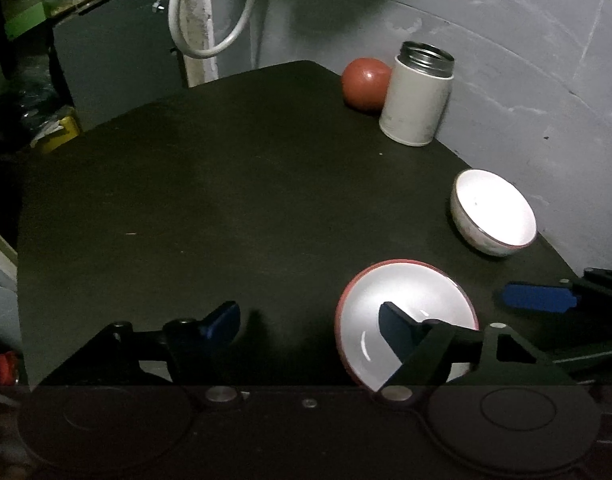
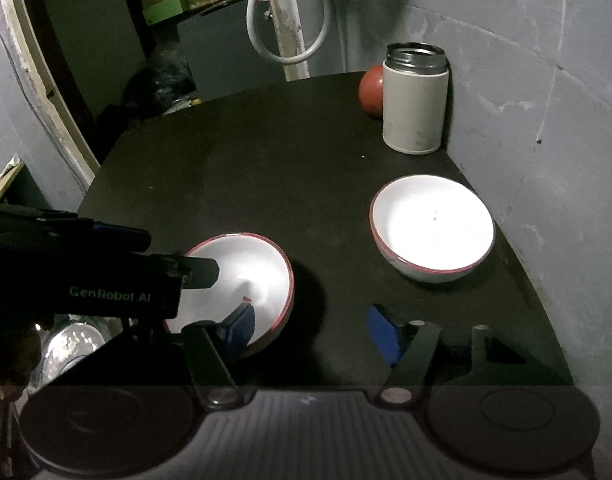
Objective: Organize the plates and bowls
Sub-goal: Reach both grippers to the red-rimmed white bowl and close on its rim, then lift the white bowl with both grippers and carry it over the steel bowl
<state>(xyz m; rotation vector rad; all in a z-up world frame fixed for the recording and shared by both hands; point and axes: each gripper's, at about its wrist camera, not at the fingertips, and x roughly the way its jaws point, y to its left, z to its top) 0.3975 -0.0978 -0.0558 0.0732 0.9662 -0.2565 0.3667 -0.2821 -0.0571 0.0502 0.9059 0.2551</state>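
Two white bowls with red rims stand on the black table [image 1: 186, 200]. The near bowl [image 1: 402, 312] [image 2: 246, 272] is at the front; the far bowl [image 1: 494, 212] [image 2: 432, 226] stands by the wall. My left gripper [image 1: 308, 324] [image 2: 174, 254] is open. Its right finger [image 1: 394, 328] hangs over the near bowl's inside, and its left finger is outside the bowl's left rim. My right gripper [image 2: 311, 328] is open and holds nothing. Its left finger [image 2: 242, 324] overlaps the near bowl's right edge; whether it touches is unclear. One blue fingertip [image 1: 538, 298] of the right gripper shows in the left wrist view.
A white flask with an open steel mouth [image 1: 418, 100] [image 2: 416, 104] and a red round object [image 1: 364, 84] [image 2: 372, 90] stand at the table's far corner. A grey wall [image 2: 546, 120] runs along the right edge. A white hose loop [image 1: 210, 12] hangs behind.
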